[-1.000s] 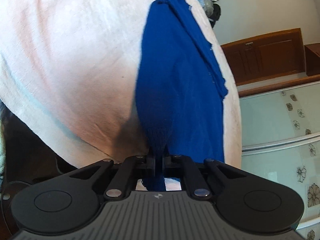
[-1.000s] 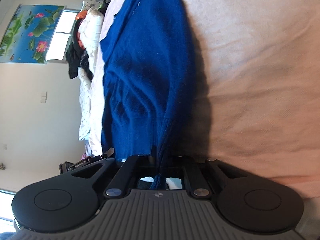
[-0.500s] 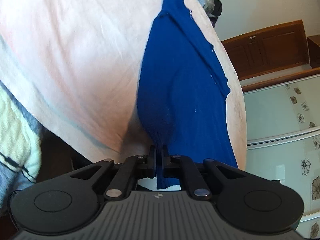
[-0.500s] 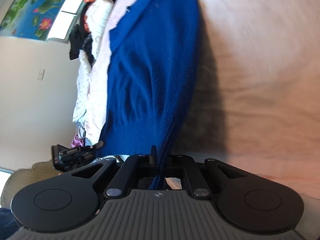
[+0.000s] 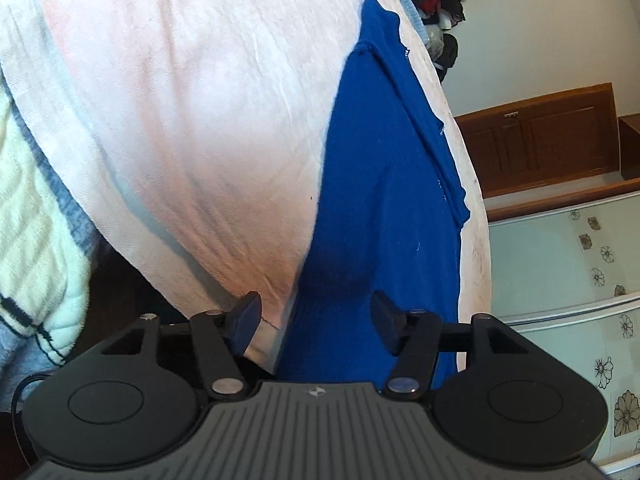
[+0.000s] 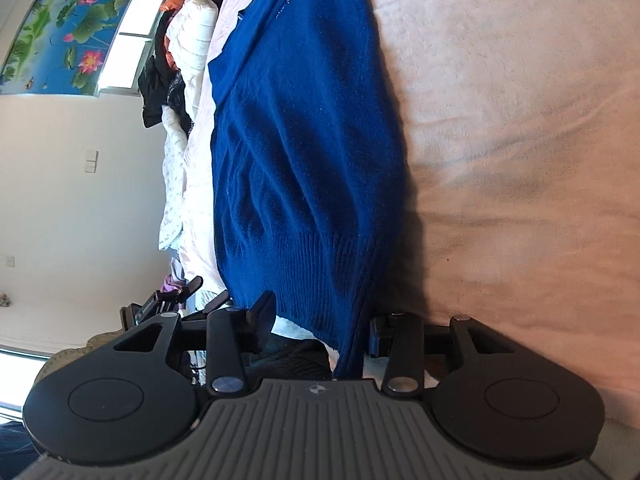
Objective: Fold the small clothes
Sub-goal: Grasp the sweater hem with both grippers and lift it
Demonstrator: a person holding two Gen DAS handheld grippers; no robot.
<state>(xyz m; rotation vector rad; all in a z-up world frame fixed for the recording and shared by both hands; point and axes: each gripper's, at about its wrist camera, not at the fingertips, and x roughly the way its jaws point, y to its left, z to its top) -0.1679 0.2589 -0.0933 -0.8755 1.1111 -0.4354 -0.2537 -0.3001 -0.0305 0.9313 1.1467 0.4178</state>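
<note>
A blue sweater (image 5: 384,200) lay on the pink-sheeted bed (image 5: 200,120). Both grippers' jaws were opening, its hem loose between them. Left view showed wooden cabinets (image 5: 536,136); right, a lotus poster (image 6: 68,36).

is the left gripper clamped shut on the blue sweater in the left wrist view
No, the left gripper has its jaws apart and opening, with the blue sweater lying loose between them on the pink sheet.

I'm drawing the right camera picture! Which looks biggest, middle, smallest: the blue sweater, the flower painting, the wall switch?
1. Blue sweater, though it lies nearest the camera, which enlarges it.
2. Flower painting.
3. Wall switch, tiny.
</note>
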